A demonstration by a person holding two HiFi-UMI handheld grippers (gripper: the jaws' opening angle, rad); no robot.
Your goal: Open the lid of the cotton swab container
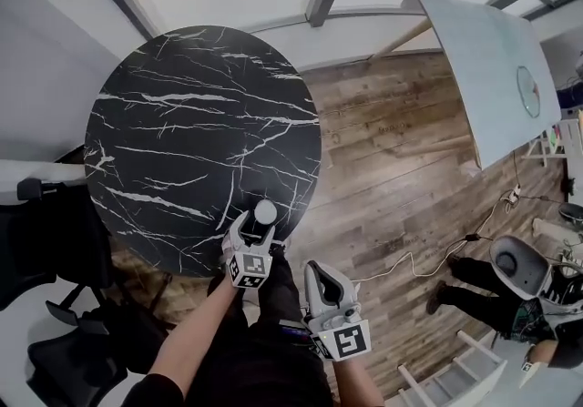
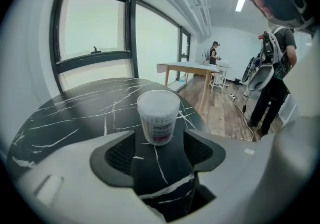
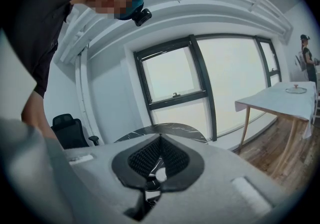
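The cotton swab container (image 1: 265, 211), a small clear tub with a white lid on it, stands upright near the front edge of the round black marble table (image 1: 182, 132). My left gripper (image 1: 258, 230) is open, its jaws on either side of the tub. In the left gripper view the container (image 2: 158, 117) stands just beyond the black pads (image 2: 120, 154), which do not touch it. My right gripper (image 1: 319, 273) hangs off the table's front right, shut and empty. In the right gripper view its ribbed pads (image 3: 150, 155) are pressed together, with the table (image 3: 165, 129) ahead.
A pale rectangular table (image 1: 492, 68) stands at the upper right on the wooden floor. A black office chair (image 1: 55, 241) is at the left. A person (image 1: 474, 296) stands at the lower right, beside a cable (image 1: 428, 259) on the floor.
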